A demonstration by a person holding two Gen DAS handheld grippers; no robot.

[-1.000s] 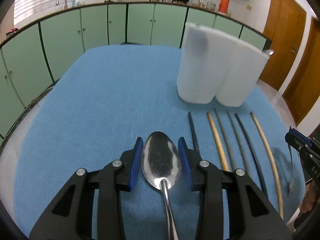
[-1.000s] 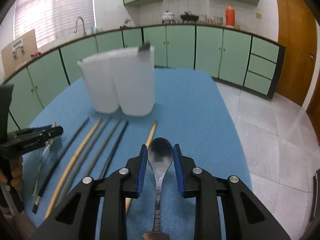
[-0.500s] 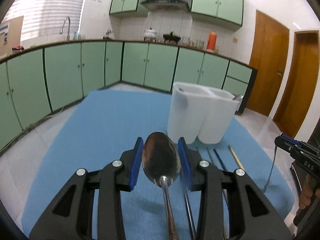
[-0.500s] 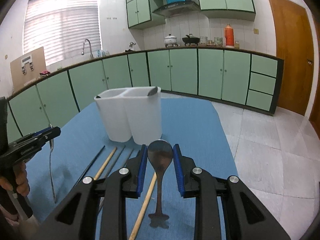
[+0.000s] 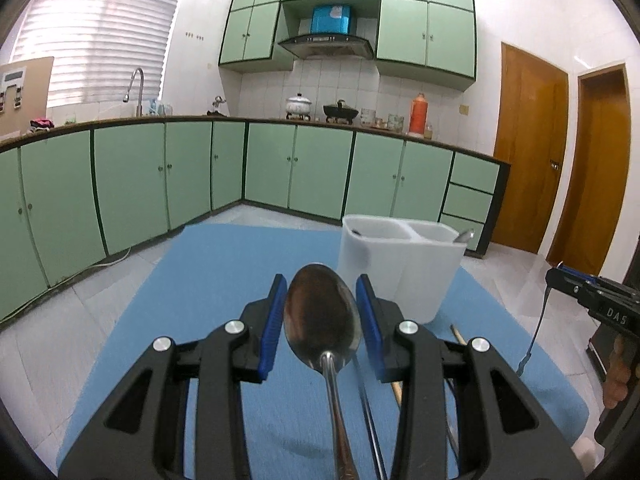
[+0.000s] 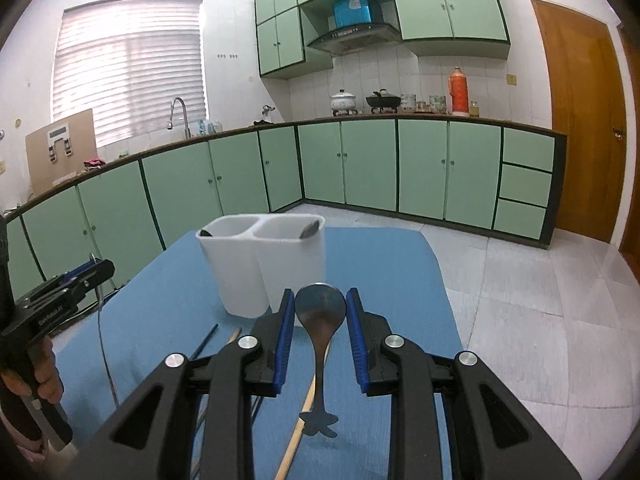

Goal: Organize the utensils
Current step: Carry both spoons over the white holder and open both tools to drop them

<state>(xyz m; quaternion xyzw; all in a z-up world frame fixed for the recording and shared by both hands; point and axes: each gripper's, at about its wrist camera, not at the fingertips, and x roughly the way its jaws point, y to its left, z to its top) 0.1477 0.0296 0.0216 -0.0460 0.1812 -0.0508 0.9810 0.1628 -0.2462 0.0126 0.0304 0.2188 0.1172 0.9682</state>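
In the left wrist view my left gripper [image 5: 320, 290] is shut on the bowl of a large steel spoon [image 5: 320, 320], whose handle runs back under the camera. My right gripper [image 6: 319, 300] is shut on the bowl of a smaller spoon [image 6: 320, 312] with a shaped handle end, held above the cloth. The white two-compartment holder [image 5: 400, 268] [image 6: 260, 264] stands just beyond both grippers. One spoon tip [image 6: 312, 229] leans in its right compartment. Each view also shows the other gripper at its edge: the right gripper [image 5: 556, 276] and the left gripper [image 6: 102, 270], each with a handle hanging below it.
Several chopsticks lie on the blue cloth [image 6: 380, 280] in front of the holder, a wooden one [image 6: 308, 396] and a dark one [image 6: 204, 344] among them. The table ends at a tiled floor [image 6: 540, 300]. Green cabinets [image 5: 300, 168] line the far walls.
Both grippers rose and tilted upward with their spoons, which came up off the cloth. The views swung from the tabletop to the kitchen, and the chopsticks slid down out of the middle.
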